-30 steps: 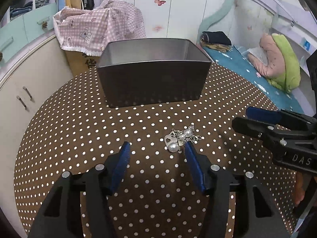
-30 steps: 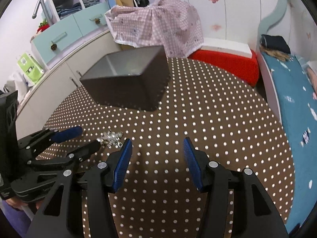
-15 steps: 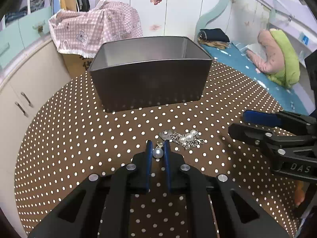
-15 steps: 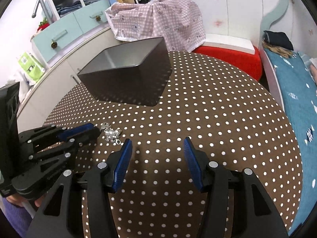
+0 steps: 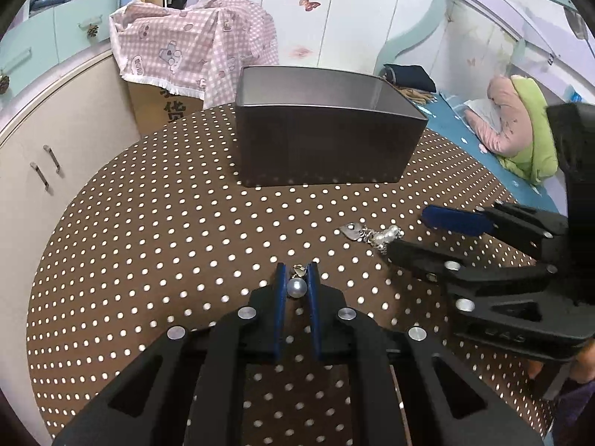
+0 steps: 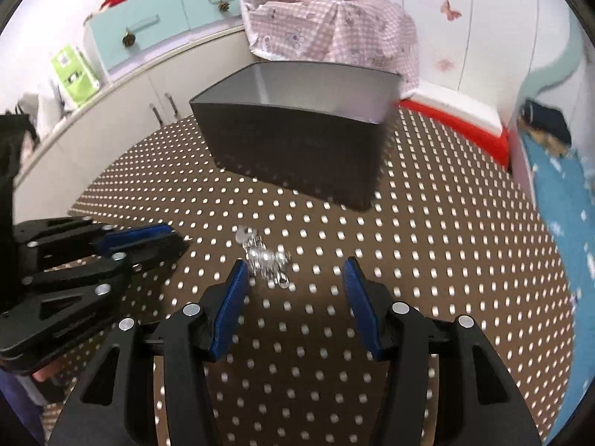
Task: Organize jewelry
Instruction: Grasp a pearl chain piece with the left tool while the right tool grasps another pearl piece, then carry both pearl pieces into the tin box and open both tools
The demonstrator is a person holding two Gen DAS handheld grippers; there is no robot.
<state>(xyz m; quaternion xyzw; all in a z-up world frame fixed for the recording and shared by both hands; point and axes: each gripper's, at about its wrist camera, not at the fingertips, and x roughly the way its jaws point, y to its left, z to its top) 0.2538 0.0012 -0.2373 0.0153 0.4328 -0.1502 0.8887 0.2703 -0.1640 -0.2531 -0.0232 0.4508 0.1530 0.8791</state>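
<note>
The left gripper (image 5: 296,278) is pinching a round white pearl earring (image 5: 296,287) between narrow fingers above the brown polka-dot surface (image 5: 148,245). Next, probably carrying it into the dark rectangular metal box (image 5: 319,148); the right gripper (image 6: 295,286) is hovering wide over the remaining silver-and-pearl jewelry cluster (image 6: 266,258).

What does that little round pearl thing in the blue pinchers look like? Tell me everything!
The pearl earring has one smooth, shiny, silvery-white ball with a small pale metal clasp poking out in front of it. It looks like pearl and metal. The left gripper is shut on it, its two blue pads pressing the ball from both sides near their tips. It sits apart from the other jewelry, above the brown polka-dot tablecloth; whether it still touches the cloth cannot be told.
</note>
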